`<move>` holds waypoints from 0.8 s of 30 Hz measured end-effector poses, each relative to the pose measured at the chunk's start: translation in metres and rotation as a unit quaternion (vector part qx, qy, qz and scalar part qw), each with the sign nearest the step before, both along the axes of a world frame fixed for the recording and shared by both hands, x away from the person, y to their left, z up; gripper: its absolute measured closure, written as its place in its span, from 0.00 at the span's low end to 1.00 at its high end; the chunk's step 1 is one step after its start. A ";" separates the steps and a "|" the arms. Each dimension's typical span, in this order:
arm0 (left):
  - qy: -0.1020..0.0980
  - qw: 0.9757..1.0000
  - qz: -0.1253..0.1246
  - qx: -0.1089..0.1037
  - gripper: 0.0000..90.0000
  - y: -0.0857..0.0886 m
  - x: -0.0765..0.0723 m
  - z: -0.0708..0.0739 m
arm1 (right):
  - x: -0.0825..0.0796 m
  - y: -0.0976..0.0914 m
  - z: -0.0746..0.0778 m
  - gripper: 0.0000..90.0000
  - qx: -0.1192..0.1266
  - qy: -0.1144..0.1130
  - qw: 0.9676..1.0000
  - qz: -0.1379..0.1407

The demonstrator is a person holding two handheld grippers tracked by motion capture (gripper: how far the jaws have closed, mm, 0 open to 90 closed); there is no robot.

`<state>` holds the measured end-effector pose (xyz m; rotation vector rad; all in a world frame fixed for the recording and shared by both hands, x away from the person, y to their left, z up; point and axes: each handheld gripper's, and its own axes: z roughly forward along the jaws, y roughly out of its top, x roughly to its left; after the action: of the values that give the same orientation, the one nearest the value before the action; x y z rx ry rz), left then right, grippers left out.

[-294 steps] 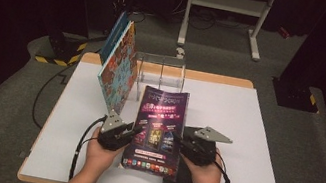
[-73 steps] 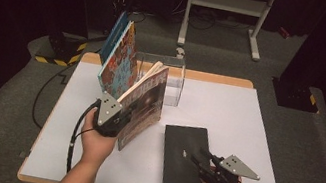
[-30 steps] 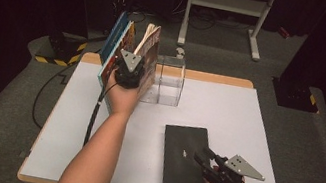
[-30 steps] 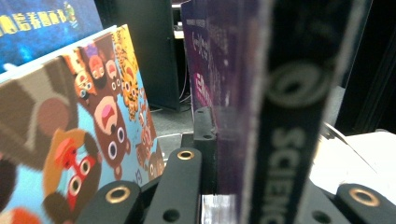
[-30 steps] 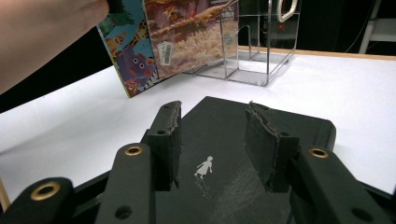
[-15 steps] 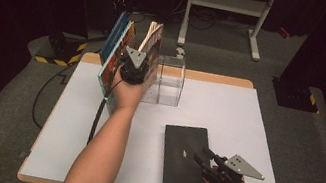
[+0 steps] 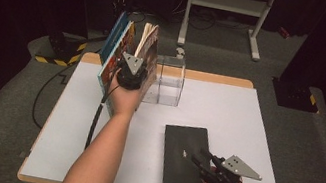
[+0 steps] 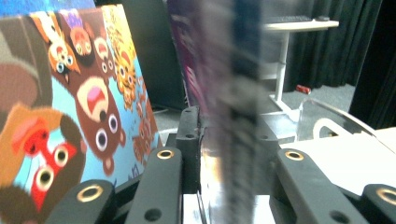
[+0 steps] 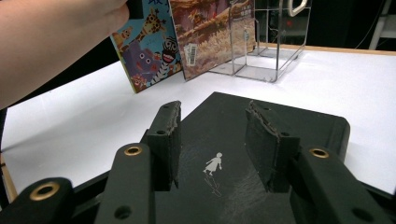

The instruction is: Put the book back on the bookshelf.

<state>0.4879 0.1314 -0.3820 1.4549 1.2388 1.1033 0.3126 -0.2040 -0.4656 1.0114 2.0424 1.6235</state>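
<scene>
L gripper (image 7: 132, 72) is up at the far-left part of the tabletop (image 7: 254, 138), raised on an outstretched forearm, w/ the magazine (image 7: 147, 53) standing on edge between its jaws. In the left gripper view the magazine (image 8: 233, 93) runs up the middle as a blurred purple/grey edge, jaws on either side; they've just been opening, and whether the pads still press on it I can't tell. The magazine stands nearly upright, just beside the cartoon-animal picture book (image 7: 115, 55), which leans at the far-left edge; the book's cover w/ bears (image 8: 79, 107) sits close on one side of the jaws. On the magazine's other side is the clear acrylic stand (image 7: 171, 80), near the far edge, approx. mid-left.

R gripper (image 7: 202, 162) rests low over the black notebook (image 7: 187, 157), which lies flat near the near edge, right of centre. In the right gripper view the jaws are parted w/ nothing between them, hovering over the dark cover (image 9: 280, 126) and its small white figure (image 9: 213, 164); contact w/ the cover can't be told. Beyond, the picture book (image 9: 144, 46), the magazine (image 9: 210, 32) and the stand (image 9: 271, 42) line up along the far side.
</scene>
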 end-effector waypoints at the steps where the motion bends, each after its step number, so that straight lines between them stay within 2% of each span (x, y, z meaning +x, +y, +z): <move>1: 0.001 1.000 0.000 0.000 0.78 -0.001 -0.002 -0.002 | 0.000 0.000 0.000 0.61 0.000 0.001 1.000 0.000; 4: 0.010 1.000 0.004 0.009 0.80 -0.005 -0.008 -0.011 | 0.000 0.002 -0.001 0.61 -0.001 0.001 1.000 0.003; 6: 0.013 1.000 0.013 0.008 0.82 -0.006 -0.009 -0.017 | -0.001 0.003 -0.001 0.61 -0.003 0.001 1.000 0.004; 8: 0.010 1.000 0.021 0.010 0.90 -0.007 -0.010 -0.021 | -0.002 0.004 -0.001 0.61 -0.004 0.001 1.000 0.006; 12: 0.005 0.999 0.038 0.023 0.91 -0.009 -0.009 -0.021 | -0.002 0.004 -0.002 0.61 -0.004 0.002 1.000 0.006; 16: 0.005 0.999 0.045 0.028 0.90 -0.006 -0.006 -0.021 | -0.001 0.002 -0.002 0.61 -0.001 0.003 1.000 0.006; 22: 0.005 0.999 0.040 0.026 0.89 -0.007 -0.006 -0.022 | -0.001 0.003 -0.002 0.61 -0.001 0.004 1.000 0.007; 24: 0.012 0.999 0.035 0.024 0.80 -0.006 -0.006 -0.022 | -0.002 0.003 -0.002 0.61 -0.002 0.004 1.000 0.008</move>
<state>0.4817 0.1254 -0.4041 1.4737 1.2972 1.1735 0.3111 -0.2007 -0.4672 1.0044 2.0618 1.6260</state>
